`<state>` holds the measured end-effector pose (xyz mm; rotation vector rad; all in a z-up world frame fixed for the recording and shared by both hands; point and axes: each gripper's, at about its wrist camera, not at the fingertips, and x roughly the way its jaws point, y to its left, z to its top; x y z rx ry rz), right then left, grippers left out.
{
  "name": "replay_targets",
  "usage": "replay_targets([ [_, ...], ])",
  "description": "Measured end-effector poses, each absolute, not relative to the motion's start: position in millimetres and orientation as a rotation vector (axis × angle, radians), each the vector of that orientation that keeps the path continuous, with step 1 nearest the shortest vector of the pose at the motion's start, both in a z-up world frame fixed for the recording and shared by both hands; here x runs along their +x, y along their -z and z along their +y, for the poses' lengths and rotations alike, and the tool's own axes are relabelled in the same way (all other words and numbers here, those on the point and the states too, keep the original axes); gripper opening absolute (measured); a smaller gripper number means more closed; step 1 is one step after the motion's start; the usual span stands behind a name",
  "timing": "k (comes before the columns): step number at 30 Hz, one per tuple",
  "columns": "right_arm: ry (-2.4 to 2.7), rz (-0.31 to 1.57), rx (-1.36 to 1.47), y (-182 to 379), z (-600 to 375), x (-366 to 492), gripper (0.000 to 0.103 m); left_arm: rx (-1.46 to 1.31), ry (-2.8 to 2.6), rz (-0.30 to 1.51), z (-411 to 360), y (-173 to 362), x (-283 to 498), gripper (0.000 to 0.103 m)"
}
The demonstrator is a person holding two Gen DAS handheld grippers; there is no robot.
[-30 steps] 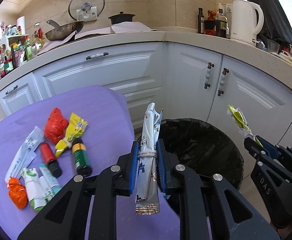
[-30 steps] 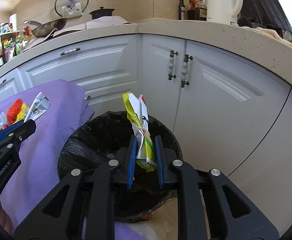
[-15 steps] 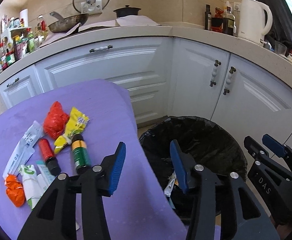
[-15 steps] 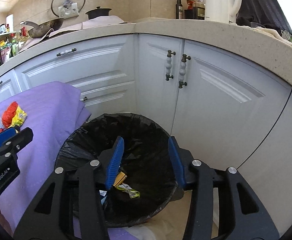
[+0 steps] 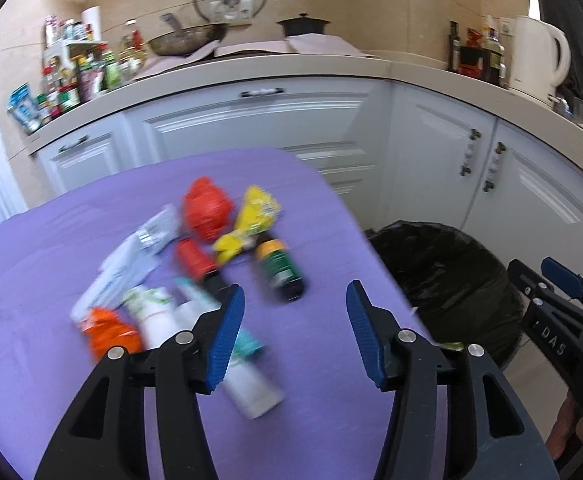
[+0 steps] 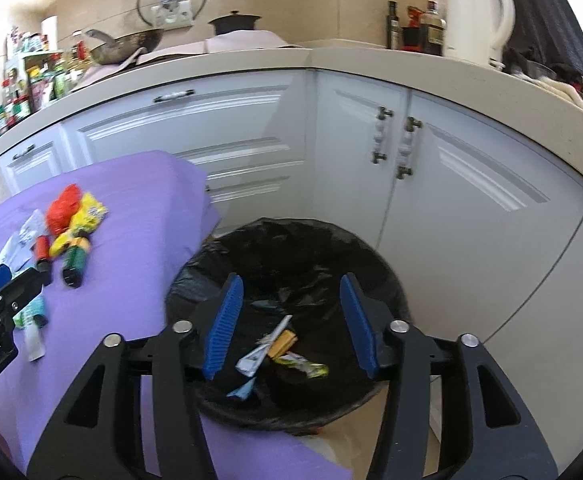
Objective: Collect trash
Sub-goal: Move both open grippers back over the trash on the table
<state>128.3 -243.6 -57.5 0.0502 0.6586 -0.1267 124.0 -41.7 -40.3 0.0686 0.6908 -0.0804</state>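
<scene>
The left hand-held gripper (image 5: 294, 334) stood with its ribbed blue pads spread wide apart, holding and touching nothing, above the purple cloth of the table (image 5: 71, 224). The right hand-held gripper (image 6: 291, 322) was equally wide apart and empty, poised over the bin (image 6: 291, 240) lined with crinkled, glossy black plastic in the lower centre of its frame. Inside the bin lay flat wrappers (image 6: 275, 346), silver, yellow and green.

The remaining trash sat in a blurred cluster at centre left of the left wrist view: a crumpled red bag (image 5: 207, 214), a yellow packet (image 5: 251, 220), a dark green cylindrical bottle (image 5: 281, 270), a red tube (image 5: 193, 260), an orange scrap (image 5: 107, 334) and white tubes (image 5: 159, 316).
</scene>
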Motion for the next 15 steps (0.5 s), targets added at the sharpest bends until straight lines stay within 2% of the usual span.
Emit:
replay_targets([
  [15, -0.086, 0.682, -0.039, 55, -144, 135, 0.052, 0.015, -0.162, 0.727, 69, 54, 99, 0.054],
])
